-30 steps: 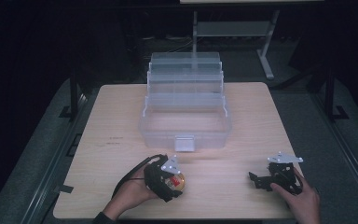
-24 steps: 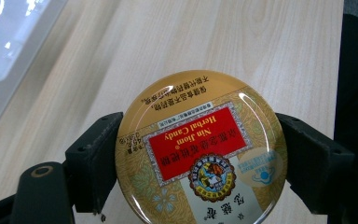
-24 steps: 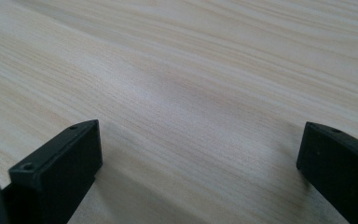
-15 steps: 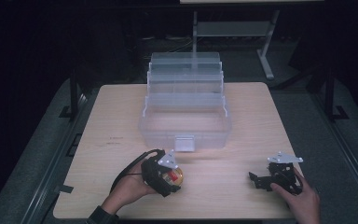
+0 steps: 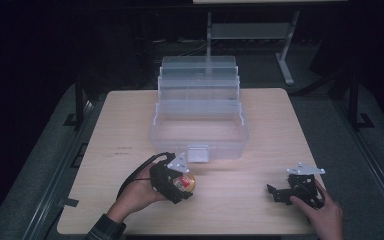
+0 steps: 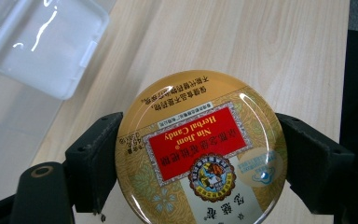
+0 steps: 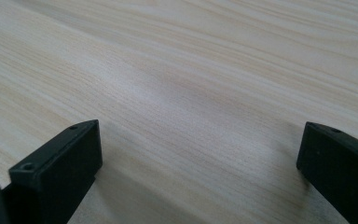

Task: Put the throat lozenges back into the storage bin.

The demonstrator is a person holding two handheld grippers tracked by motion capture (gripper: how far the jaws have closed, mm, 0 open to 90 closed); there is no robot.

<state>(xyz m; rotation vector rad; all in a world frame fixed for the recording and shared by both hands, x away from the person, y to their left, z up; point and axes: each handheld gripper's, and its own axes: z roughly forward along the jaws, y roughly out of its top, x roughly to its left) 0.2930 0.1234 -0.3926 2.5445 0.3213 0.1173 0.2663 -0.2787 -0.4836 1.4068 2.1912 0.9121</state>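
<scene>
Near the table's (image 5: pixel 130 130) front edge, the left gripper (image 5: pixel 177 181) clamps a candy tin (image 6: pixel 200 149); the right gripper (image 5: pixel 280 192), jaws wide, rests near the front right corner.

Round gold candy tin with red label (image 6: pixel 200 151): bottom cut by frame edge in left gripper view, sides hidden behind black jaws; clear plastic tiered box (image 6: pixel 37 44): cropped at top left

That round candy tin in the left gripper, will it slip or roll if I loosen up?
Probably stiff: the candy tin looks like rigid metal. Its glossy, curved rim meets the left gripper at narrow contacts, so it may slip. Set down on edge, it would likely roll.
</scene>
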